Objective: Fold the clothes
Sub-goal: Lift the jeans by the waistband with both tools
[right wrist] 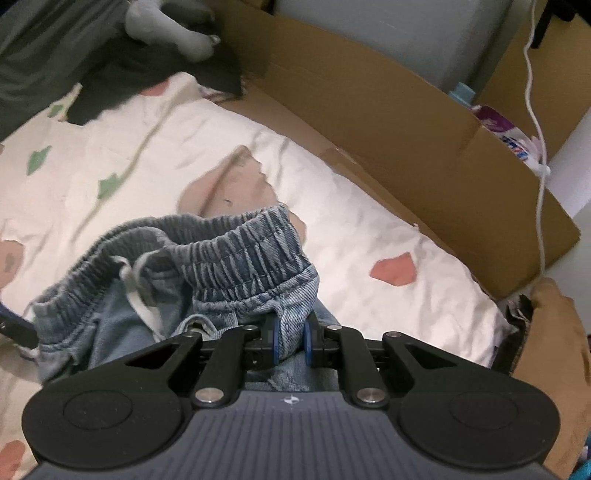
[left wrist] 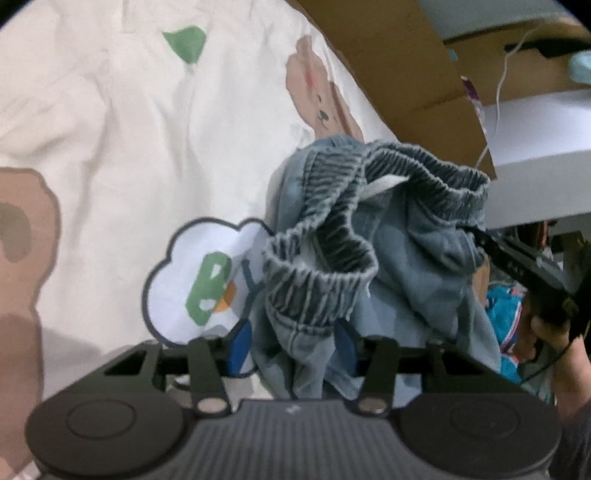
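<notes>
Light blue denim shorts (left wrist: 406, 258) with a ribbed elastic waistband and a white drawstring are bunched up over a cream bed sheet (left wrist: 147, 129) printed with bears and leaves. In the left wrist view my left gripper (left wrist: 291, 341) has a thick bunch of the denim filling the gap between its blue pads, just below the waistband. My right gripper (left wrist: 480, 232) bites the far end of the waistband. In the right wrist view the right gripper (right wrist: 291, 339) is shut on a narrow fold of the shorts (right wrist: 240, 258) under the waistband. The shorts' legs are hidden.
A flattened cardboard box (right wrist: 406, 129) lines the far and right side of the sheet (right wrist: 351, 221). Dark clothes (right wrist: 55, 55) and a grey plush toy (right wrist: 166, 22) lie at the back left. A white cable (right wrist: 541, 184) hangs at the right. A hand (left wrist: 554, 332) grips the right tool.
</notes>
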Tool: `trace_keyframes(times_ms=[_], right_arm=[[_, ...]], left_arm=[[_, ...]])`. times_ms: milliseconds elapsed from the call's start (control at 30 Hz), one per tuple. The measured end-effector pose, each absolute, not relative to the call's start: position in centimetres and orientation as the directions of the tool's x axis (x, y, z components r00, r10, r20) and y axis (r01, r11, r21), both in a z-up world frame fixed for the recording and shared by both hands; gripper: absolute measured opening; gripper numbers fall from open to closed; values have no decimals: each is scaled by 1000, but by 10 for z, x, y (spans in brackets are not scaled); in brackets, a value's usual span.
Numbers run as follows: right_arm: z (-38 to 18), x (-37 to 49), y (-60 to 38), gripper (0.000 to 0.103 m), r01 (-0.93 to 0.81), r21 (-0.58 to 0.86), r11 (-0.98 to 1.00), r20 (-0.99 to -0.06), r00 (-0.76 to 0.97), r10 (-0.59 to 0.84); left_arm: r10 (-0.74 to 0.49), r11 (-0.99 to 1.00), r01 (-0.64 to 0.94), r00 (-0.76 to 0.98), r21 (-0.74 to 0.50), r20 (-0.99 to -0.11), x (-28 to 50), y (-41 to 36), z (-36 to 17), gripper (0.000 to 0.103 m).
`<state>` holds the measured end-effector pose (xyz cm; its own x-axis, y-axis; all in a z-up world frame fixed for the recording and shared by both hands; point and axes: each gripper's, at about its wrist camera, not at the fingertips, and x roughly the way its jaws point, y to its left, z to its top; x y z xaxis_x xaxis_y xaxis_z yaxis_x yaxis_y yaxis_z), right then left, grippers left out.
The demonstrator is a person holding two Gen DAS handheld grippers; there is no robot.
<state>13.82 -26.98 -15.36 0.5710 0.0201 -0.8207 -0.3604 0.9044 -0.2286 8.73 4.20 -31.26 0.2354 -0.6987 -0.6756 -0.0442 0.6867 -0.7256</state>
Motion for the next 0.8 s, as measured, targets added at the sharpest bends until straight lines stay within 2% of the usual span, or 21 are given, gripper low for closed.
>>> trace_keyframes(times_ms=[500, 633, 800], right_arm=[[-169, 145, -292, 11, -304, -170, 937, -835, 550, 27], [-168, 148, -293, 11, -305, -162, 938, -836, 547, 33], [-170, 157, -295, 11, -302, -164, 939, -834, 551, 32]], left_arm=[[-670, 740, 127, 222, -660, -708, 94, 10, -314, 49], [-679, 731, 148, 257, -666, -688, 93, 8, -311, 40], [-700, 694, 74, 303, -717, -647, 88, 16, -312, 27]])
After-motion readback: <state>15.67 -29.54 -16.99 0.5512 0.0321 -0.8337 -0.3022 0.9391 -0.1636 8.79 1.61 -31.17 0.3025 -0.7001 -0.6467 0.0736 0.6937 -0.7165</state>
